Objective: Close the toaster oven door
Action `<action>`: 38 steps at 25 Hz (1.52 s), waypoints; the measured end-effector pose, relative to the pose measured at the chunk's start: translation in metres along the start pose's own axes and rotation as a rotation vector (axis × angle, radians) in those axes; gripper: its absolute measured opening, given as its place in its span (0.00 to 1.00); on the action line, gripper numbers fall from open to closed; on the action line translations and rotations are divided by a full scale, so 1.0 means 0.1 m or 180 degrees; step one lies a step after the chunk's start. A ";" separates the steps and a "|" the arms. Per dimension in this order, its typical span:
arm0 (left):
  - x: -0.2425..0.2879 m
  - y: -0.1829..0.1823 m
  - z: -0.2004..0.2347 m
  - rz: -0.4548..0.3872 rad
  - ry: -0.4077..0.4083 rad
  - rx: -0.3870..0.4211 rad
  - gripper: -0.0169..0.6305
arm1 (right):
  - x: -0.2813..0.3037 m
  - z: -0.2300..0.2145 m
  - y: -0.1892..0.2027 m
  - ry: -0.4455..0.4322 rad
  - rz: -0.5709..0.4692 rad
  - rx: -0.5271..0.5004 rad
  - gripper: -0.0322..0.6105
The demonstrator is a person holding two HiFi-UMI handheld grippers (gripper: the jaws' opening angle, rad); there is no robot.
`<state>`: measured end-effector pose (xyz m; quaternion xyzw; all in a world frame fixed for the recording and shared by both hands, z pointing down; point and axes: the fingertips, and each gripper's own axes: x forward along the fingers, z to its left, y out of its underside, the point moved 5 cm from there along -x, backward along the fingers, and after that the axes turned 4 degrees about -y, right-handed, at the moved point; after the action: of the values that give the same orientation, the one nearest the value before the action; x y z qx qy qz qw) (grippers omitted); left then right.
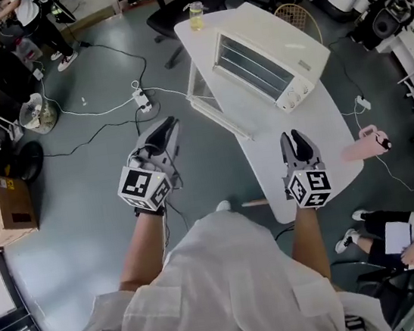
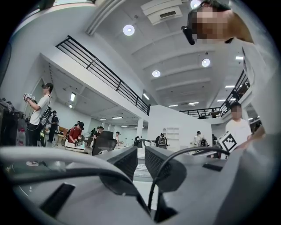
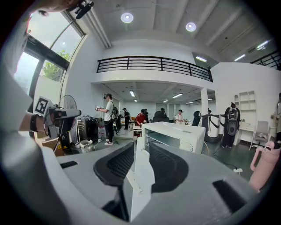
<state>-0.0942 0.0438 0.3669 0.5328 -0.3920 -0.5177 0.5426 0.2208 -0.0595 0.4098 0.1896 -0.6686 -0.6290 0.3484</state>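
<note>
One open-doored toaster oven point(image 1: 270, 68) and one yellowish jar point(image 1: 196, 15) on table point(image 1: 319, 145).

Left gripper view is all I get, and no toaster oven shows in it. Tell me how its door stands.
Observer: In the head view the toaster oven sits on the white table with its door dropped open, toward the person.
Operator: Give me the right gripper's place.
Observer: The right gripper hovers over the table, short of the door and not touching it.
Operator: Report its tongs.
Observer: In the right gripper view its tongs stand apart and grip nothing. The open door's edge lines up in the gap between them.
</note>
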 end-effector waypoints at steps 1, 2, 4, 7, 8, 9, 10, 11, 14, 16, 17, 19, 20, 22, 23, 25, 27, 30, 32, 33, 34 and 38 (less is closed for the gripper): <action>0.05 0.01 0.04 0.0001 0.0004 -0.0004 0.07 | 0.05 -0.02 0.00 0.0017 -0.0001 0.0013 0.22; 0.12 0.02 0.07 0.0001 0.0011 -0.0006 0.07 | 0.09 -0.04 0.00 0.0031 -0.0005 0.0023 0.22; 0.26 0.03 0.12 0.0004 0.0028 -0.0006 0.07 | 0.19 -0.11 -0.01 0.0052 -0.0008 0.0017 0.23; 0.54 0.04 0.18 0.0005 0.0057 0.0008 0.07 | 0.37 -0.27 -0.03 0.0079 0.0007 -0.0039 0.23; 0.64 0.04 0.20 0.0006 0.0064 0.0020 0.07 | 0.44 -0.34 -0.04 0.0088 0.0009 -0.0043 0.23; 0.75 0.03 0.23 0.0004 0.0072 0.0035 0.07 | 0.51 -0.40 -0.06 0.0094 0.0002 -0.0039 0.23; 0.86 0.02 0.26 0.0001 0.0081 0.0047 0.07 | 0.57 -0.46 -0.08 0.0098 -0.0008 -0.0036 0.24; 0.96 0.02 0.29 -0.0002 0.0089 0.0051 0.07 | 0.63 -0.50 -0.09 0.0101 -0.0016 -0.0037 0.24; 1.26 0.07 0.38 -0.0009 0.0111 0.0045 0.07 | 0.82 -0.64 -0.10 0.0113 -0.0021 -0.0041 0.24; 1.43 0.13 0.42 -0.0008 0.0140 0.0040 0.07 | 0.94 -0.73 -0.08 0.0129 -0.0005 -0.0038 0.24; 1.51 0.16 0.44 -0.0002 0.0159 0.0031 0.07 | 0.99 -0.77 -0.07 0.0142 0.0009 -0.0029 0.25; 1.62 0.21 0.48 0.0023 0.0206 -0.0001 0.07 | 1.07 -0.81 -0.05 0.0169 0.0046 -0.0004 0.25; 1.67 0.23 0.51 0.0039 0.0234 -0.0024 0.07 | 1.11 -0.81 -0.05 0.0185 0.0068 0.0005 0.25; 1.74 0.27 0.57 0.0074 0.0300 -0.0058 0.07 | 1.15 -0.79 -0.04 0.0232 0.0111 0.0016 0.26; 1.78 0.28 0.61 0.0091 0.0341 -0.0065 0.07 | 1.16 -0.78 -0.04 0.0261 0.0132 0.0017 0.26; 1.86 0.31 0.71 0.0116 0.0434 -0.0076 0.07 | 1.22 -0.73 -0.05 0.0321 0.0173 0.0003 0.26; 1.97 0.33 0.82 0.0137 0.0535 -0.0078 0.07 | 1.31 -0.68 -0.06 0.0387 0.0218 -0.0029 0.27; 2.10 0.36 0.99 0.0199 0.0731 -0.0087 0.07 | 1.42 -0.54 -0.05 0.0504 0.0335 -0.0088 0.28; 2.19 0.39 1.08 0.0239 0.0882 -0.0104 0.07 | 1.46 -0.47 -0.04 0.0610 0.0394 -0.0098 0.28; 2.22 0.41 1.11 0.0260 0.0954 -0.0108 0.07 | 1.49 -0.44 -0.04 0.0669 0.0401 -0.0079 0.28; 2.25 0.42 1.15 0.0284 0.1023 -0.0104 0.07 | 1.51 -0.41 -0.05 0.0722 0.0402 -0.0053 0.28; 2.33 0.54 1.26 0.0401 0.1285 -0.0048 0.07 | 1.62 -0.25 0.01 0.0831 0.0511 -0.0069 0.29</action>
<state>-0.1728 -0.2122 0.4066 0.5961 -0.3041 -0.3685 0.6453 0.1277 -0.1896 0.4471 0.2119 -0.6238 -0.5763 0.4836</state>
